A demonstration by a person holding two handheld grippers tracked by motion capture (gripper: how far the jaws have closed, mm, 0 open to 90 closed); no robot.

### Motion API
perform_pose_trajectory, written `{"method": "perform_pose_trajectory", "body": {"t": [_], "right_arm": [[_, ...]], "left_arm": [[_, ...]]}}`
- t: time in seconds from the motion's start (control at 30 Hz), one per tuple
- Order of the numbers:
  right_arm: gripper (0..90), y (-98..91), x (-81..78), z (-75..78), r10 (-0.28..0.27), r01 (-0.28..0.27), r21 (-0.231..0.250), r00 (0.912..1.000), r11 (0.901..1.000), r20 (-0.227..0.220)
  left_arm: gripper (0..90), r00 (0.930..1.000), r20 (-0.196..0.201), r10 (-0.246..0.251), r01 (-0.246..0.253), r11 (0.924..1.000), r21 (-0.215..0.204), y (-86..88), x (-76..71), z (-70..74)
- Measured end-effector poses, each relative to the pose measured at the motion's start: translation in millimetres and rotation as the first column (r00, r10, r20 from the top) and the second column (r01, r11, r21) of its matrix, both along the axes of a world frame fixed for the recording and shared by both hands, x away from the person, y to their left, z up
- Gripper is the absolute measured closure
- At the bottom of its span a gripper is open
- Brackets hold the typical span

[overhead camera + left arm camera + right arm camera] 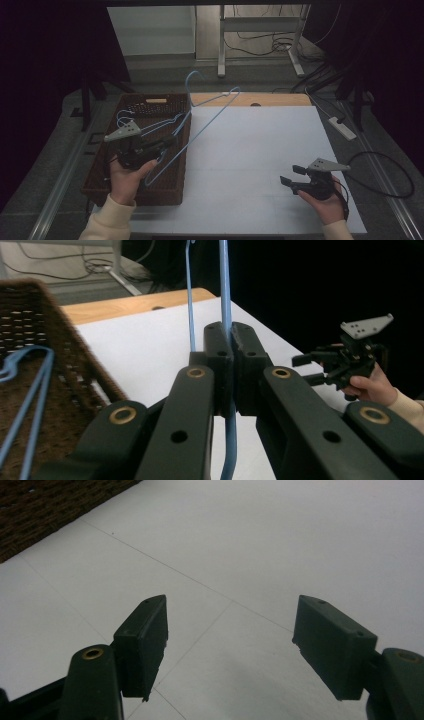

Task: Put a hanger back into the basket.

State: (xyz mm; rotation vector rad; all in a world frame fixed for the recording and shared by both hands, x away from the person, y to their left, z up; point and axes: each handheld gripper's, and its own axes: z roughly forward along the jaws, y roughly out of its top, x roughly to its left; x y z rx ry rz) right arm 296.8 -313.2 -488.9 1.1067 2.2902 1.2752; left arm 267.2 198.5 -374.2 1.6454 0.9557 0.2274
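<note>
**Left gripper clamps a blue hanger above the basket; right gripper waits, jaws apart**

The left gripper point(167, 142) has its two black jaws pressed fully together on a thin light-blue wire clothes hanger point(210, 112). In the left gripper view the wire point(226, 300) runs straight up out of the seam between the pads and drops below them, so the stretch actually pinched is hidden inside the jaws. From the high view the hanger slants up and away from this gripper, its hook rising beyond the far rim of the dark brown woven rectangular basket point(100, 175) and its lower corner hanging just beneath the jaws, over the basket's near right part. Whether that corner touches the basket wall cannot be told.

More light-blue wire hangers point(142, 125) lie in the basket, just behind the left gripper; they overlap so much that their number is unclear, and the gripper's grey plate covers part of them. In the left gripper view they point(30, 390) are cut off by the frame's lower left edge.

The right gripper point(290, 176) sits well apart to the right, low over the white table top point(260, 145). Its jaws stand wide apart with nothing between them; its own view shows bare white surface point(250, 545) ahead and a dark corner of the basket point(45, 510) at upper left, blurred.
</note>
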Motion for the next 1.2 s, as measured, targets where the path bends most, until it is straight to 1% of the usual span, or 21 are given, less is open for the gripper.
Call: {"method": "perform_pose_trajectory", "body": {"t": [0.1,0.3,0.4,0.57,0.7,0.97,1.03,1.13,1.2], "right_arm": [[30.9,0.7,0.1,0.0,-0.002,0.002,-0.003,1.0,1.0,-0.002],[30.8,2.0,0.0,-0.8,0.0,0.0,-0.009,1.0,1.0,-0.004],[30.7,1.6,0.0,-0.9,-0.001,0.001,-0.01,1.0,1.0,-0.005],[30.7,1.7,0.1,-1.1,-0.002,0.002,-0.01,1.0,0.9999,-0.005],[30.7,2.5,-0.1,-1.2,-0.002,0.002,-0.013,1.0,0.9999,-0.007],[30.6,4.4,0.1,-1.2,0.002,-0.002,-0.016,1.0,0.9999,-0.006],[30.6,4.4,0.1,-1.2,0.002,-0.002,-0.016,1.0,0.9999,-0.006],[30.6,3.8,0.0,-1.3,0.0,0.0,-0.015,1.0,0.9999,-0.006],[30.6,3.4,0.2,-1.3,-0.002,0.002,-0.013,1.0,0.9999,-0.008]], "left_arm": [[86.4,0.9995,-0.002,0.032,-0.032,0.9995,-0.005,11.9,0.2,0.1],[86.4,0.9957,-0.001,0.093,-0.093,0.9957,0.001,35.8,1.9,-3.7],[86.4,0.9925,-0.011,0.122,-0.122,0.9926,0.005,48.0,2.9,-7.1],[86.4,0.9874,-0.033,0.154,-0.154,0.9879,0.023,64.5,4.0,-13.1],[86.4,0.982,-0.053,0.181,-0.179,0.9829,0.043,76.8,4.0,-19.5],[86.4,0.9734,-0.076,0.216,-0.213,0.9757,0.051,95.3,2.6,-25.7],[86.4,0.9732,-0.08,0.215,-0.211,0.9756,0.06,98.7,1.7,-27.0],[86.4,0.9719,-0.099,0.214,-0.205,0.9747,0.088,101.9,1.7,-31.4],[86.4,0.9711,-0.117,0.208,-0.198,0.9758,0.094,103.8,2.9,-35.0]]}}
